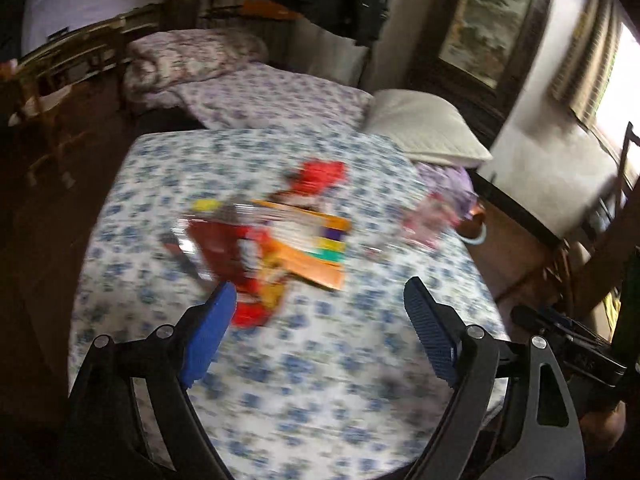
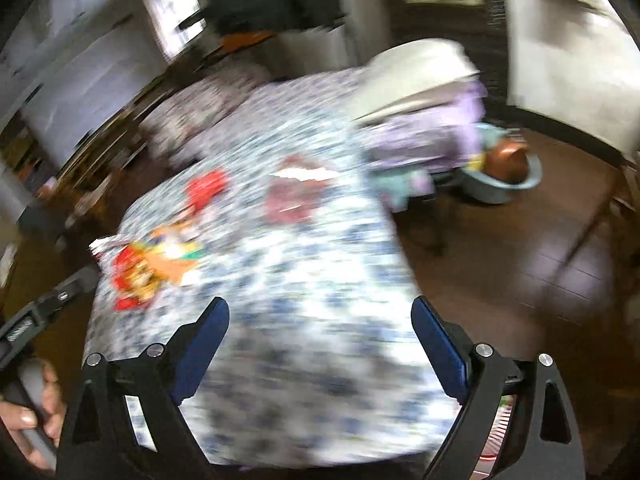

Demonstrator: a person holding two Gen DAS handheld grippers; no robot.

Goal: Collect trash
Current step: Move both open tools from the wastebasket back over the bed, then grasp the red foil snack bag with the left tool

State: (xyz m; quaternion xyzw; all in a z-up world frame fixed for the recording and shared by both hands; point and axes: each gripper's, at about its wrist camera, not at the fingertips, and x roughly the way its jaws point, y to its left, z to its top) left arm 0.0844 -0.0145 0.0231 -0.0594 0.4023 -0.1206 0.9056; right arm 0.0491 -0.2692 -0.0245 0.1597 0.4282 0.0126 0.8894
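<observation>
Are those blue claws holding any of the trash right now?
No. Both the left claw and the right claw are open and empty; the wrappers lie untouched on the bed.

Red and orange snack wrappers heaped flat mid-bed, pink wrapper apart.

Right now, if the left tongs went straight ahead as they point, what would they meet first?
Probably the pile of snack wrappers on the floral bedsheet; the left tongs, open, point just beside its red near edge. Blur leaves depth unclear.
</observation>
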